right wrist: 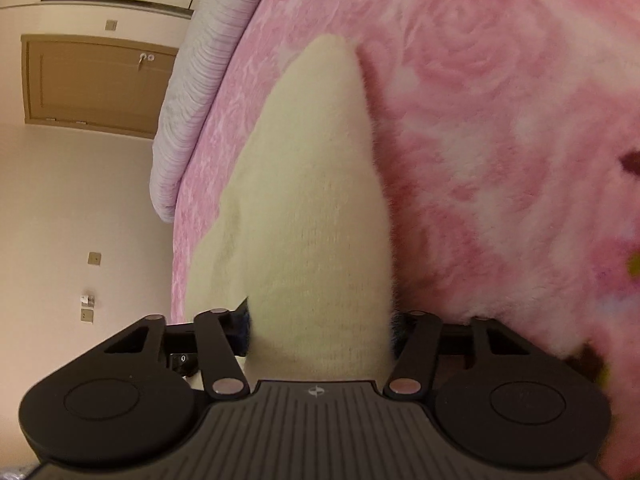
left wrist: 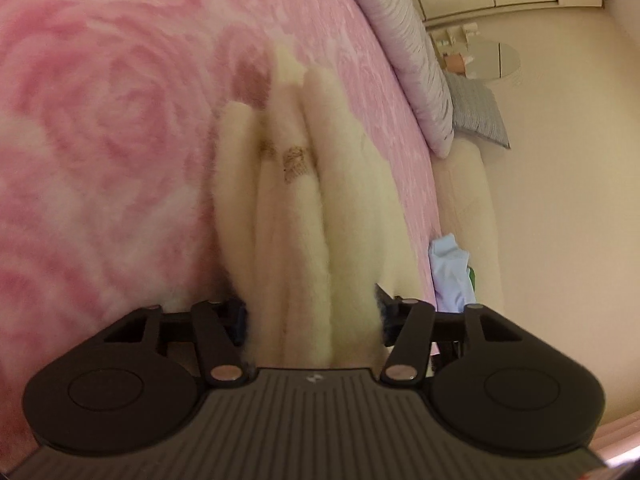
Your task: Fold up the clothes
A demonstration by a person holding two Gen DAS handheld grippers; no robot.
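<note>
- The left hand-held gripper (left wrist: 310,314) is clamping bunched folds of the cream sweater (left wrist: 292,200).
- The right hand-held gripper (right wrist: 320,326) is pinching the same sweater (right wrist: 312,200).
- The sweater is stretching lengthwise away from both, lying over the pink rose blanket (left wrist: 100,120) on the bed.
</note>
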